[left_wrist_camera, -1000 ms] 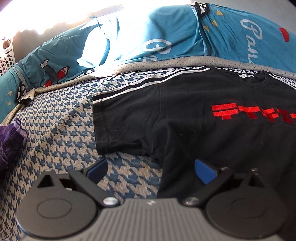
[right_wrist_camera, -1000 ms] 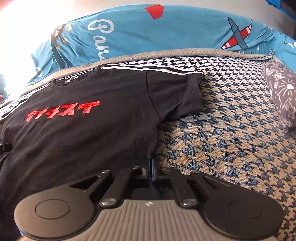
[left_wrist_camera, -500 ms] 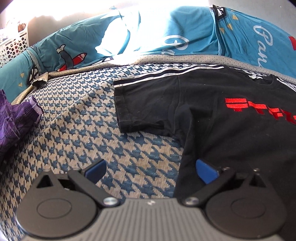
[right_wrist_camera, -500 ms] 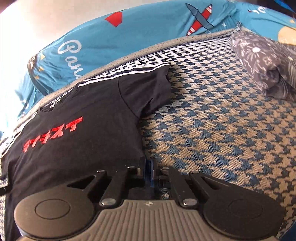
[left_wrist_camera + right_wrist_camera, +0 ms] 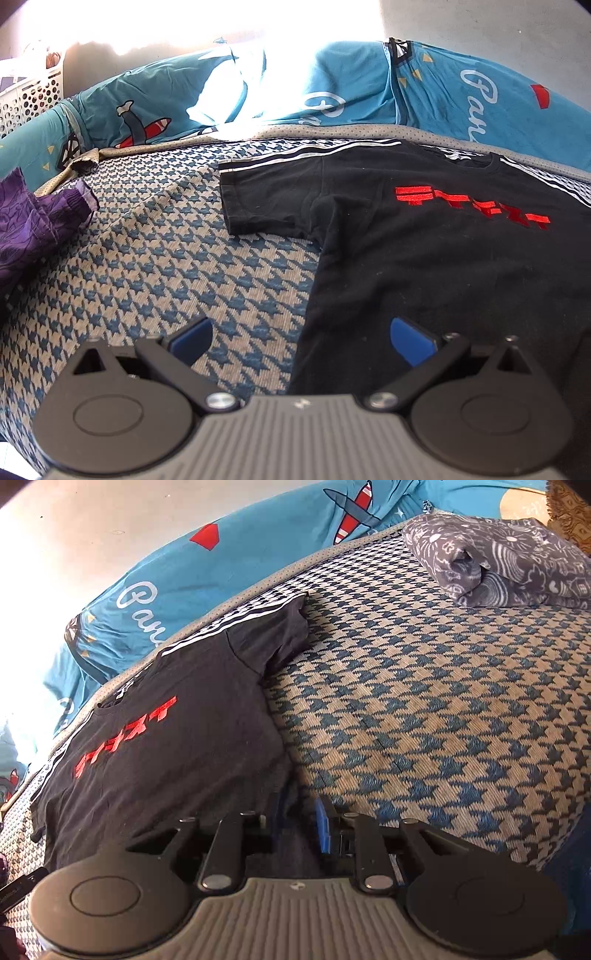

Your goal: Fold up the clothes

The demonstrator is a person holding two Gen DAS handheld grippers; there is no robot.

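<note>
Matte black t-shirt (image 5: 424, 258), woven houndstooth cover (image 5: 166, 266)

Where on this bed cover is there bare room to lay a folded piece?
Two bare houndstooth stretches flank the black T-shirt with red lettering: one between it and the crumpled purple garment, one between it and the folded grey patterned fabric. Blue printed pillows crowd the far edge.

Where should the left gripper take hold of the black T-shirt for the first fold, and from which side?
Probably the side edge of the black T-shirt, approached from the bare houndstooth cover. That edge runs straight between the left gripper and its open fingers, and the shirt lies flat.
</note>
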